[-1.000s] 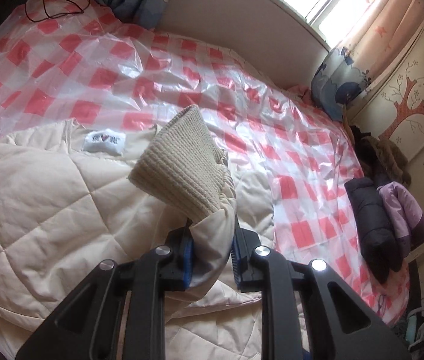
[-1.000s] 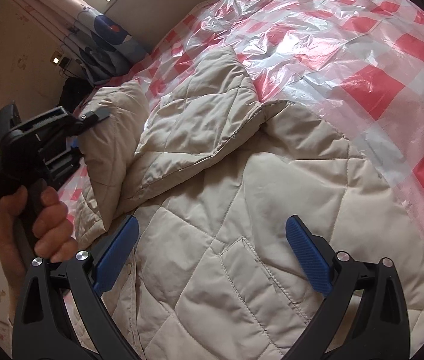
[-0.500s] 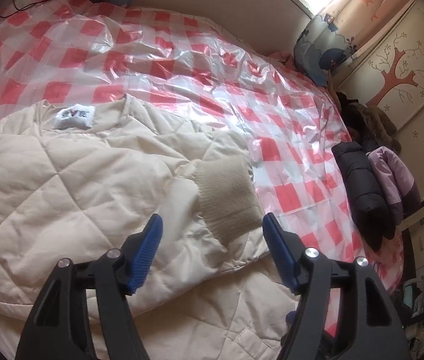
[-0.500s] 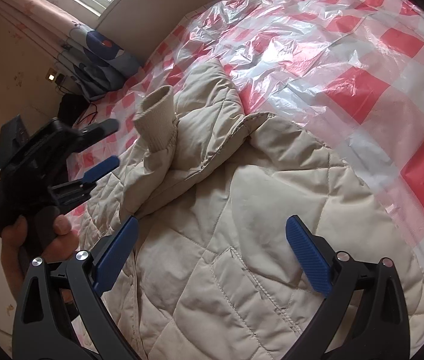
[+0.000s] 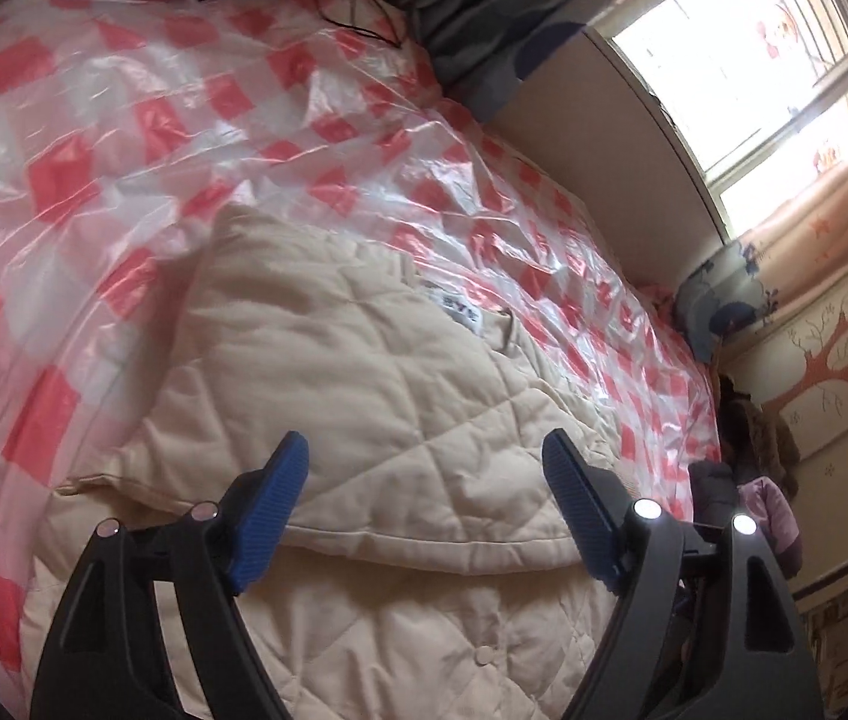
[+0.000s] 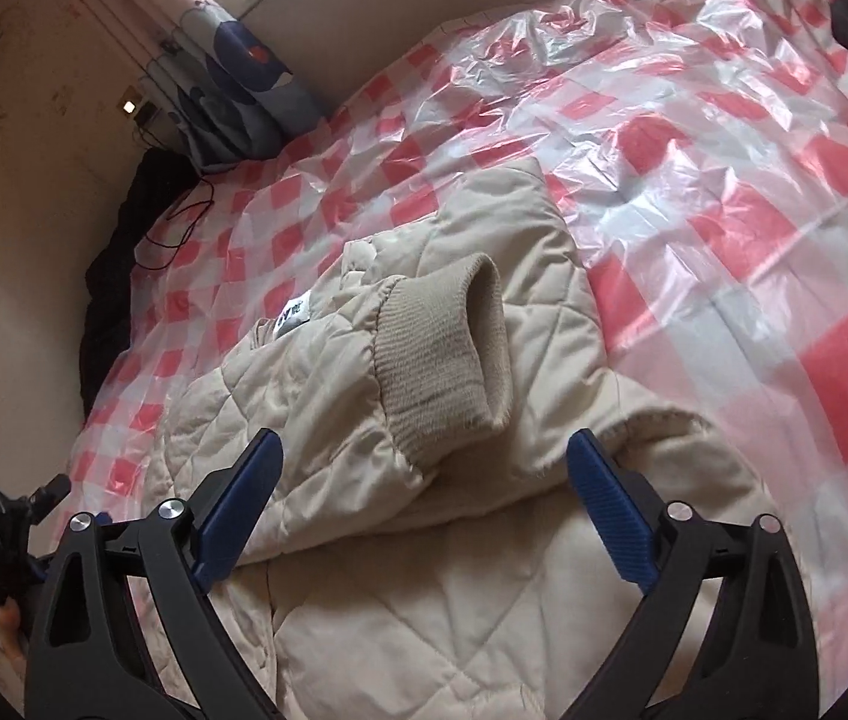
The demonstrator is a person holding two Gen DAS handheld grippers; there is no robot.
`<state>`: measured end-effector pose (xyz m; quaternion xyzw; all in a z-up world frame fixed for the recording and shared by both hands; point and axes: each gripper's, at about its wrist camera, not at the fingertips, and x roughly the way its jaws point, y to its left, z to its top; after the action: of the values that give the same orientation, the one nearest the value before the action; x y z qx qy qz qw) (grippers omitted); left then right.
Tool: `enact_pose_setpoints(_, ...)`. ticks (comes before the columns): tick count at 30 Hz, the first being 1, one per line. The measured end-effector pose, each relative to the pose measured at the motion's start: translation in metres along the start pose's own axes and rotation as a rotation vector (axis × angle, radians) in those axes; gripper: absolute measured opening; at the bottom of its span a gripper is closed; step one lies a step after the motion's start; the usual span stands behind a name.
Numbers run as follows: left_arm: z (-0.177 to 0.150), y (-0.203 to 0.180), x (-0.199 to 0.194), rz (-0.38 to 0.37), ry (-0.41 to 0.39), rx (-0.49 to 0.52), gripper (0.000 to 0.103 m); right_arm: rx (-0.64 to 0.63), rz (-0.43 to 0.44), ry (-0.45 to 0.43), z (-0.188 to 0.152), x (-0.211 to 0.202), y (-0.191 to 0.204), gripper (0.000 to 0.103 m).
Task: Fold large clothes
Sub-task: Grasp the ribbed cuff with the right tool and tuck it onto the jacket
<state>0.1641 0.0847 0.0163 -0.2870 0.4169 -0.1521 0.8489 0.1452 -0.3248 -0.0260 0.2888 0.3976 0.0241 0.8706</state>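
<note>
A white label (image 6: 294, 313) at the collar of the jacket (image 5: 376, 396) carries dark print too small to read. One second ago the left gripper (image 5: 424, 504) pinched the sleeve just below its knit cuff (image 6: 448, 354); half a second ago it had let go, and now its jaws stand wide apart over the quilted body, holding nothing. The sleeve now lies folded across the chest, the ribbed cuff resting near the collar. The right gripper (image 6: 424, 516) hangs above that cuff, jaws spread and empty. The cream, diamond-quilted jacket lies flat in the middle of the bed, on a red-and-white checked plastic sheet (image 5: 142, 120).
</note>
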Motion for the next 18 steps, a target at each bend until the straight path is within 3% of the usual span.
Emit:
enact_pose_setpoints(1,-0.001,0.009,-0.002,0.004,-0.006,-0.016,0.077,0.002,-0.003,0.022,0.005,0.01,0.0,0.059)
enact_pose_setpoints(2,-0.002,0.017,-0.002,0.007,-0.008,-0.031,0.077,0.011,-0.004,0.051,0.01,0.021,-0.002,0.05)
enact_pose_setpoints(3,-0.003,0.024,-0.002,0.011,-0.007,-0.043,0.077,0.031,-0.01,0.074,0.014,0.031,-0.006,0.03)
enact_pose_setpoints(6,-0.004,0.033,-0.002,0.018,-0.012,-0.055,0.077,0.031,0.0,0.052,0.022,0.036,-0.006,0.015)
enact_pose_setpoints(10,0.001,0.025,-0.018,0.001,-0.102,-0.019,0.077,-0.12,0.044,-0.142,0.029,-0.007,0.027,0.013)
enact_pose_setpoints(12,0.005,0.019,-0.024,-0.005,-0.144,0.011,0.083,-0.191,0.015,-0.212,0.032,-0.018,0.038,0.013)
enact_pose_setpoints(15,0.009,0.012,-0.008,0.01,-0.124,0.048,0.087,-0.191,-0.06,-0.127,0.036,0.012,0.022,0.013)
enact_pose_setpoints(18,0.009,0.025,0.037,0.061,0.02,0.029,0.086,-0.12,-0.117,0.02,0.025,0.05,-0.016,0.02)
